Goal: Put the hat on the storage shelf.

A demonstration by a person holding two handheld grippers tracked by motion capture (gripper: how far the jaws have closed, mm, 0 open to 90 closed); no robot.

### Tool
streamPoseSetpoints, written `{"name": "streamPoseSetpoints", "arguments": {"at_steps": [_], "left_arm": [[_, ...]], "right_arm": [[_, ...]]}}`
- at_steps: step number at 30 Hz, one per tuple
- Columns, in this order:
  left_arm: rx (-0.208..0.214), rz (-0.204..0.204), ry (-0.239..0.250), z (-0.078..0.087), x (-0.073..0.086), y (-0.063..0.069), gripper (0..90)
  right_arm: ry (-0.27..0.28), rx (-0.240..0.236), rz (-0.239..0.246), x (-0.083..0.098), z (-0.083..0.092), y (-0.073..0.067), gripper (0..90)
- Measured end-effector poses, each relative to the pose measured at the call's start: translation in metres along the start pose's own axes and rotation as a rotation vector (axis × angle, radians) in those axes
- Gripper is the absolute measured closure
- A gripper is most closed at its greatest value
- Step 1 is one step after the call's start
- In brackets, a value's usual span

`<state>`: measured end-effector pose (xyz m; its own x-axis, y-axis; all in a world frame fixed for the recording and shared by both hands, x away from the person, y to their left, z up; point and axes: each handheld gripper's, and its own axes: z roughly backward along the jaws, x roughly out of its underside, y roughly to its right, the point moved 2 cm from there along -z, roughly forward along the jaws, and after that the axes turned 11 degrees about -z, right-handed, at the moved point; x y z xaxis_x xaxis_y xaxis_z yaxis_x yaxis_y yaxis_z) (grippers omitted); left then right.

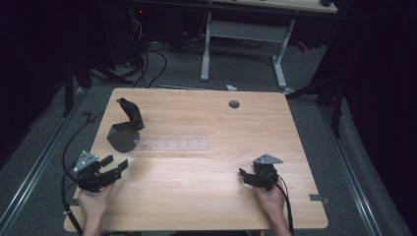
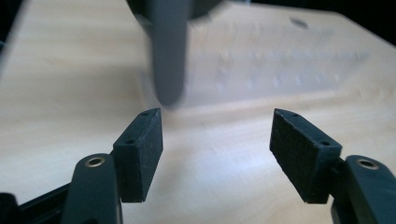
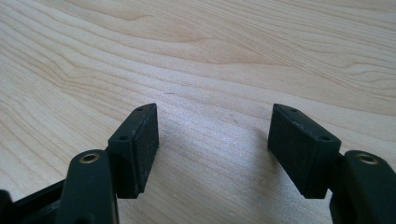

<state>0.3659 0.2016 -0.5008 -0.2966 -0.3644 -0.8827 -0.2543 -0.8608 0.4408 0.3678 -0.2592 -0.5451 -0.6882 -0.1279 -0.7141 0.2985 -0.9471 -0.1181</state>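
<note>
Gaping wide and empty, left tool [image 1: 117, 165] nears dark stand [image 1: 126, 129]; right tool [image 1: 244, 175] likewise gapes.

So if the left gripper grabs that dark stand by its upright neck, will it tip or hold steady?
The dark stand probably tips easily: its tall neck leans over a small base. It looks stiff, moulded and likely light. The clear strip beside its base may shift if the stand slides.

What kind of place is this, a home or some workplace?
Probably a lab or workshop set up for recording. A plain wooden table stands on grey carpet, loose cables lie on the floor behind it, and a height-adjustable desk frame stands further back.
</note>
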Motion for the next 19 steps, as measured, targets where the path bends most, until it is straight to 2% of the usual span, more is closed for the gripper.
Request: {"name": "streamPoseSetpoints", "arguments": {"at_steps": [2, 6, 7, 8, 9, 11, 19], "left_arm": [[0.009, -0.013, -0.044, -0.002, 0.017, 0.006, 35.4], [0.010, -0.117, -0.127, -0.015, 0.046, 0.018, 35.1], [0.008, -0.137, -0.144, -0.018, 0.052, 0.021, 35.0], [0.008, -0.137, -0.144, -0.018, 0.052, 0.021, 34.6], [-0.005, -0.180, -0.169, -0.025, 0.062, 0.024, 34.5], [-0.020, -0.238, -0.180, -0.029, 0.068, 0.027, 32.5], [-0.027, -0.224, -0.184, -0.032, 0.067, 0.026, 30.5]], "right_arm": [[0.000, 0.000, 0.000, 0.000, 0.000, 0.000, 34.0], [0.000, 0.000, 0.000, 0.000, 0.000, 0.000, 34.0], [0.000, -0.001, 0.000, 0.000, 0.000, 0.000, 34.0], [0.000, 0.000, 0.000, 0.000, 0.000, 0.000, 34.0], [0.000, 0.000, 0.000, 0.000, 0.000, 0.000, 34.0], [0.000, -0.001, 0.000, 0.000, 0.000, 0.000, 34.0], [-0.001, 0.000, -0.001, 0.000, 0.000, 0.000, 33.9]]}}
